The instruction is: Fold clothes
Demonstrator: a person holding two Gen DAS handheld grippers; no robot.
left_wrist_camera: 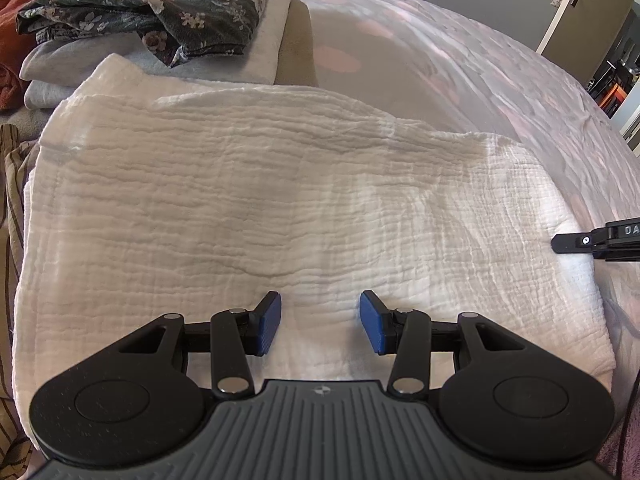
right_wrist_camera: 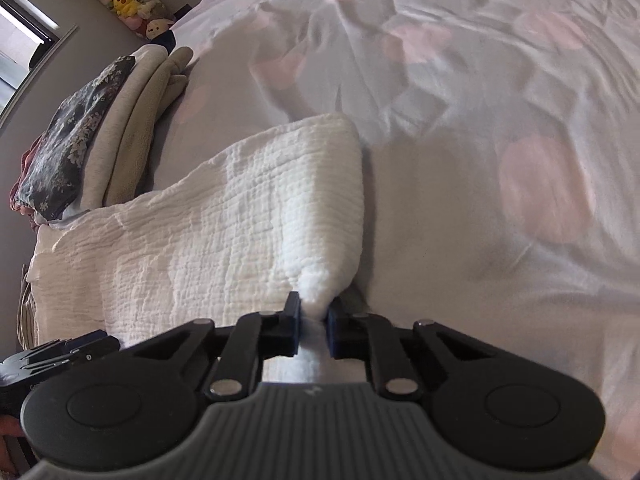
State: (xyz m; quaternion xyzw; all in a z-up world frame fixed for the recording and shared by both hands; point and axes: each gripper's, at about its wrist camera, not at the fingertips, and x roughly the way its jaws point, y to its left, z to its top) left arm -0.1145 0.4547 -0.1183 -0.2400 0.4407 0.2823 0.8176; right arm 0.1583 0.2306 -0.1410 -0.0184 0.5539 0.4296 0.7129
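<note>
- At the far left of the left wrist view a rust-red cloth [left_wrist_camera: 10, 40] lies bunched at the edge, with a striped fabric [left_wrist_camera: 12, 184] below it, partly tucked under the white garment's left side.
- Beside these stands a stack of folded clothes [left_wrist_camera: 100, 60]: pale grey pieces below and a dark floral garment [left_wrist_camera: 160, 4] on top. A beige folded piece [left_wrist_camera: 276, 40] lies against the stack's right side.
- The white crinkled garment [left_wrist_camera: 260, 208] lies spread flat on the bed, its far edge just in front of the stack, its weave running in fine wavy ridges.
- The left hand-held gripper [left_wrist_camera: 320, 320] hangs over the garment's near part with its jaws apart; the blue pads [left_wrist_camera: 268, 322] have nothing between them and do not pinch the cloth.
- At the garment's right edge, the right hand-held gripper [right_wrist_camera: 313, 322] is clamped on a bunched corner of the white garment [right_wrist_camera: 248, 216], the cloth pinched into a narrow tuft between the pads. Its tip also shows at the right border of the left wrist view [left_wrist_camera: 592, 242].
- To the right stretches the bed sheet [right_wrist_camera: 500, 120], pale with pink round blotches and soft creases.
- In the right wrist view a row of plush toys [right_wrist_camera: 124, 0] sits by the wall at upper left.
</note>
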